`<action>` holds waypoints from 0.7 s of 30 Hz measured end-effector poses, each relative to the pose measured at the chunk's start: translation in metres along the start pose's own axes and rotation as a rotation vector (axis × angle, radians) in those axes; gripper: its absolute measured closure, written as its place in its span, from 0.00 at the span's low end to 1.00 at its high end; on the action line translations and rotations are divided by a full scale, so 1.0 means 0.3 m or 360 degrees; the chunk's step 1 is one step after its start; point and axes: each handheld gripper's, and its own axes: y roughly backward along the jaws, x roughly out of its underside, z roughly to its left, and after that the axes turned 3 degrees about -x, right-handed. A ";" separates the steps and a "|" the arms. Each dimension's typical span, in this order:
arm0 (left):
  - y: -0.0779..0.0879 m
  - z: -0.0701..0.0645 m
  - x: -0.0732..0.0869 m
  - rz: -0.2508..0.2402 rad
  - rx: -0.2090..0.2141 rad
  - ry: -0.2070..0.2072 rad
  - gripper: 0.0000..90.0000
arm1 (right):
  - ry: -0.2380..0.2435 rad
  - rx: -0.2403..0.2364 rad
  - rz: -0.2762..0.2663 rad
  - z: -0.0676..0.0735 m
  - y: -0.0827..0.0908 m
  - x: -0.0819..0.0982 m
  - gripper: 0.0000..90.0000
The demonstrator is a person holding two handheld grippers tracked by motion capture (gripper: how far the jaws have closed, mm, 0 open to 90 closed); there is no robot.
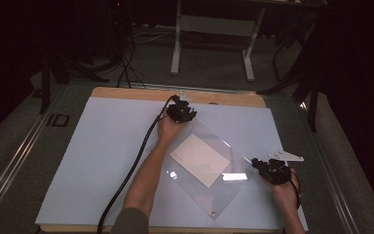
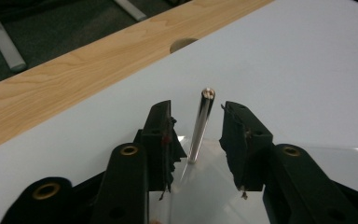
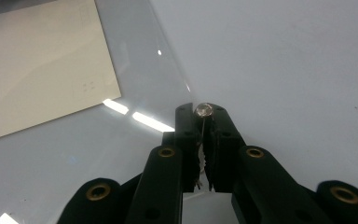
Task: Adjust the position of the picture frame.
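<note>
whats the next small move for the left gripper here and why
Probably close the left gripper the rest of the way onto the metal pin. The pin stands upright at a corner of the clear sheet, between the jaws, with a gap on each side, so nothing grips it yet. The right gripper is already shut on the pin at its own corner.
</note>
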 end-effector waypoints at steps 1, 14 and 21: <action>-0.009 -0.002 -0.002 0.0005 0.0016 0.0004 0.73 | -0.0001 -0.0001 -0.0001 0.000 0.000 0.000 0.94; -0.067 -0.021 -0.007 0.0157 -0.0099 0.0065 0.92 | -0.0058 -0.0014 -0.0028 -0.004 -0.001 0.006 0.93; -0.040 -0.014 -0.011 0.0176 -0.0057 0.0046 0.94 | -0.0143 -0.0101 -0.0040 -0.021 0.011 0.005 0.91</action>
